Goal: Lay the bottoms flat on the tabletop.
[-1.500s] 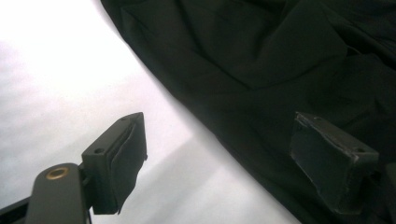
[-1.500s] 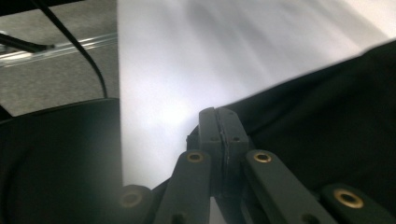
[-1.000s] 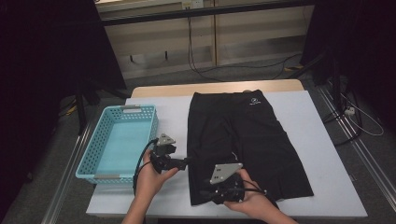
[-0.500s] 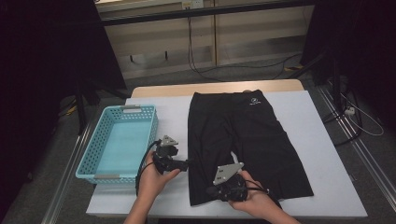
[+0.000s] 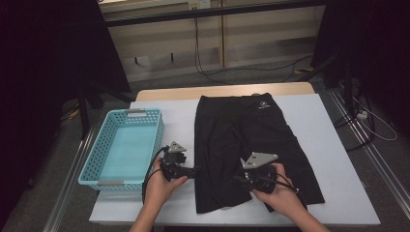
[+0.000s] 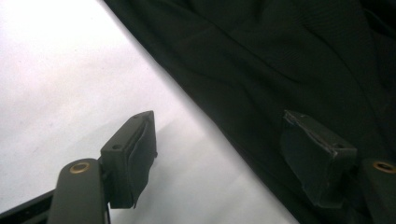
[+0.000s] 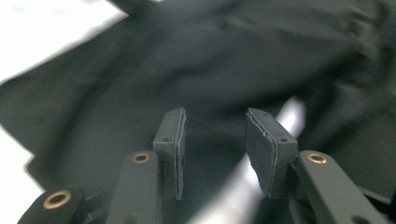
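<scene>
Nearest the person, both hands enter from the bottom edge of the high view, each carrying a gripper. The left gripper [image 5: 193, 170] sits at the near left edge of the black shorts [image 5: 251, 145], pointing toward the garment. In the left gripper view its jaws stand well apart and have just been closing a little: one pad [image 6: 130, 154] hangs over the bare white tabletop [image 6: 56, 79], the other over the dark fabric [image 6: 280, 70], so the edge of the cloth runs between them. Neither pad presses on the cloth.

The right gripper [image 5: 239, 178] lies over the near part of the shorts, between the two leg openings, its grey three-cornered plate uppermost. In the right gripper view its jaws are parted by a moderate gap and have just been opening; the pads [image 7: 170, 144] hover above rumpled black fabric [image 7: 187, 60], with nothing clamped between them. A pale strip of tabletop shows through the gap between the legs beneath that gripper.

The shorts lie spread flat at the middle of the tabletop [image 5: 319, 121], leg hems near the person, waistband with a small white logo at the far side.

Left of the shorts, apart from them, stands a light-blue perforated basket [image 5: 92, 162] at the left edge of the tabletop.

Beyond the tabletop are a wooden cabinet [image 5: 241, 38] and loose cables [image 5: 212, 72] on the floor
</scene>
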`<state>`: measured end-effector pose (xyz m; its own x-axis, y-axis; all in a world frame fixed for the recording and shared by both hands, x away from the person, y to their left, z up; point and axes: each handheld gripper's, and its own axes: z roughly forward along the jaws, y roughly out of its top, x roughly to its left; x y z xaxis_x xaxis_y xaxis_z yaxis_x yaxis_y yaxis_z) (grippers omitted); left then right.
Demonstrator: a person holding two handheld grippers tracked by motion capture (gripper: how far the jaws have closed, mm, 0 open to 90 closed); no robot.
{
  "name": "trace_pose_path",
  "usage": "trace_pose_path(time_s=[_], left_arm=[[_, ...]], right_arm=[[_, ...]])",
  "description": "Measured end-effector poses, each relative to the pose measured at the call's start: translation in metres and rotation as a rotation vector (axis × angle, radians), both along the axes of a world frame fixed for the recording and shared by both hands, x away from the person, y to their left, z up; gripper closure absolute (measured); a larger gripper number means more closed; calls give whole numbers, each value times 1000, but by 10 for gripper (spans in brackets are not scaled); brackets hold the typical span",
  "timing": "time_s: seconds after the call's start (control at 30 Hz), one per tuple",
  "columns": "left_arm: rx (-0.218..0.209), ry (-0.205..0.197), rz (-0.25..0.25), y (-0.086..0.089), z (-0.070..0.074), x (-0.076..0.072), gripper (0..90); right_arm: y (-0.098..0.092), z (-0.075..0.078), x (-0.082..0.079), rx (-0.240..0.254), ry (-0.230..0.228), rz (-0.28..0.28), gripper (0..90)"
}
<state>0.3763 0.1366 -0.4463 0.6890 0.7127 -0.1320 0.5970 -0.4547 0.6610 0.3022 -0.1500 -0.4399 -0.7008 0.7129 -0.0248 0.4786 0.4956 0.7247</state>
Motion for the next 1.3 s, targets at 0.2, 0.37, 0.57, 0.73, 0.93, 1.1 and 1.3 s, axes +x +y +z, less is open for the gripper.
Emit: trace_pose_path(time_s=[0.2, 0.37, 0.57, 0.73, 0.93, 1.1, 1.3], left_arm=[[1, -9, -1, -1, 0, 0, 281], [4, -4, 0, -3, -2, 0, 283], [3, -2, -10, -5, -1, 1, 281], [7, -2, -22, -8, -1, 1, 281], [21, 13, -27, -10, -2, -2, 350], [15, 30, -17, -10, 0, -5, 536], [15, 61, -14, -14, 1, -9, 748]], right_arm=[[-2, -12, 5, -36, 61, -31, 680], [-3, -9, 4, -18, 99, 2, 897], [-8, -6, -4, 6, 173, 2, 900], [-5, -4, -13, 9, 189, 38, 896], [-7, -2, -12, 22, 138, 9, 703], [-9, 0, -10, 34, 75, -22, 592], [-9, -2, -9, 31, 73, -40, 587]])
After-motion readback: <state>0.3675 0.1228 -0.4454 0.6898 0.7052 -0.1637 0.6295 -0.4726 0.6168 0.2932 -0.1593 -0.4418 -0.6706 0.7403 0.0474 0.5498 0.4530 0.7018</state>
